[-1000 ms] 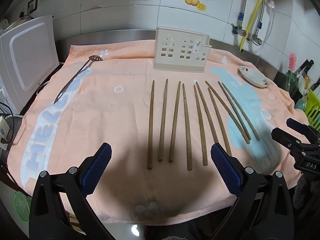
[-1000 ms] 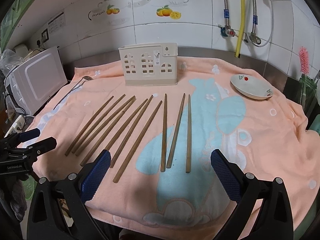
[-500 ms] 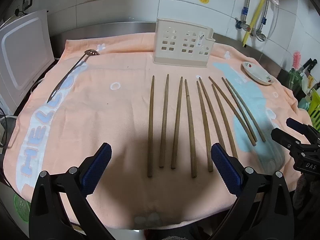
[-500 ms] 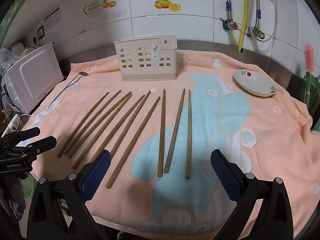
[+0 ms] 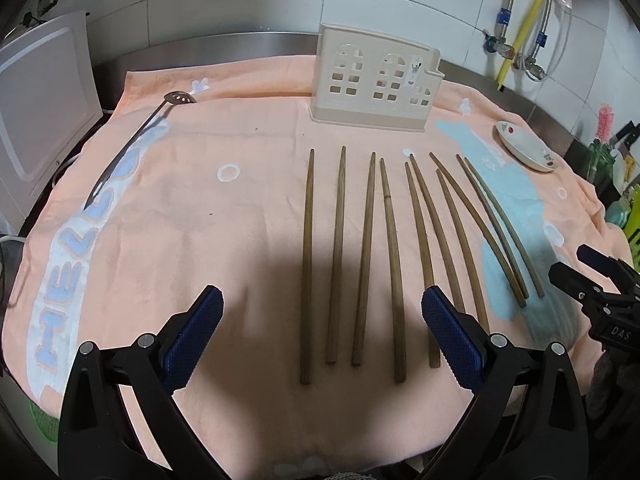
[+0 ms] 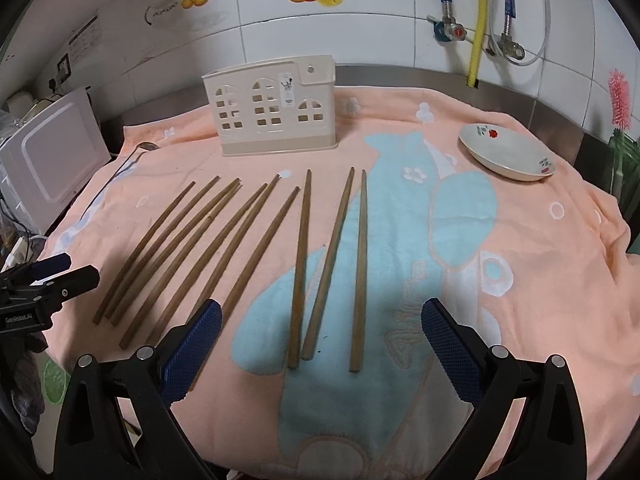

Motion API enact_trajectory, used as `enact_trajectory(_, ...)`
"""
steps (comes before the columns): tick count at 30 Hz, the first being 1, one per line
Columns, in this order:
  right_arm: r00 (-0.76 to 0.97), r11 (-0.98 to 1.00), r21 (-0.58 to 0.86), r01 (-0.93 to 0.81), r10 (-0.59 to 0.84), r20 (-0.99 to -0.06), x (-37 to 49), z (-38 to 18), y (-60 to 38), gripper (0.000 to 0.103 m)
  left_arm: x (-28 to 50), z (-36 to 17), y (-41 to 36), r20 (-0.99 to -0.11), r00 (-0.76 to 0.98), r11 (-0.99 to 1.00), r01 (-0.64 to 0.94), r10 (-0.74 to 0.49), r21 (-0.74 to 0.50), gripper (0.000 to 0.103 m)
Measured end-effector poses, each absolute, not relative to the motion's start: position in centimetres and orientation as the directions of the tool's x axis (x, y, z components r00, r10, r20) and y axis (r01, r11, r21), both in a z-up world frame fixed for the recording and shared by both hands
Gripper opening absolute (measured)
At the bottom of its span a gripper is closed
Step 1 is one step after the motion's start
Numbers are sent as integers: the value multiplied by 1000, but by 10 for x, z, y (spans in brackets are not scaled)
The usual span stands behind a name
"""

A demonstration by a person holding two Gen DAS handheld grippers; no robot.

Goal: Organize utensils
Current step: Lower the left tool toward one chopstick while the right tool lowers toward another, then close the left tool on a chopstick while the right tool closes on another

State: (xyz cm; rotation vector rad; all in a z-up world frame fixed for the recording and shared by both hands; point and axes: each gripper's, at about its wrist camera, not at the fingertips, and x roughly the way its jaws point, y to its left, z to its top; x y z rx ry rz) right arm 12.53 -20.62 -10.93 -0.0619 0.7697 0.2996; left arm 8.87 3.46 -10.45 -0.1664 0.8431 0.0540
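Several brown wooden chopsticks (image 5: 364, 256) lie side by side on the peach towel (image 5: 200, 240), tips toward a cream utensil holder (image 5: 376, 80) standing at the back. They also show in the right wrist view (image 6: 300, 264), with the holder (image 6: 276, 116) behind them. A metal slotted spoon (image 5: 132, 152) lies at the left. My left gripper (image 5: 320, 336) is open and empty above the near ends of the left chopsticks. My right gripper (image 6: 320, 340) is open and empty above the near ends of the right chopsticks.
A small white dish (image 6: 508, 156) with a red flower sits at the back right. A white appliance (image 5: 36, 116) stands at the left edge. Pipes and taps (image 6: 476, 32) run down the tiled wall. The towel's front edge hangs over the counter.
Both grippers have moved forward and lower toward the chopsticks, which now look larger and closer. Both stay open. Nothing on the towel has moved.
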Motion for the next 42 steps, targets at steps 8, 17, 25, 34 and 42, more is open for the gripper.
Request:
enact_trajectory(8, 669, 965, 54, -257, 218, -711, 139, -121, -212, 95, 99, -111, 46, -755, 656, 981, -135, -18, -142, 97)
enact_trajectory(17, 651, 970, 76, -230, 212, -729, 151, -131, -220, 78, 107, -118, 58, -762, 647, 976, -161, -9, -148, 91)
enact_trajectory(25, 641, 973, 92, -213, 210, -738, 156, -136, -224, 69, 110, -120, 62, -759, 651, 975, -157, -18, -157, 77)
enact_trajectory(34, 632, 971, 91, -222, 214, -745, 159, -140, -218, 53, 116, -127, 64, -764, 642, 973, -131, -63, -190, 36)
enact_trajectory(42, 631, 970, 94, -225, 219, -744, 158, -141, -215, 40, 124, -133, 59, -768, 635, 974, -107, -88, -200, 14)
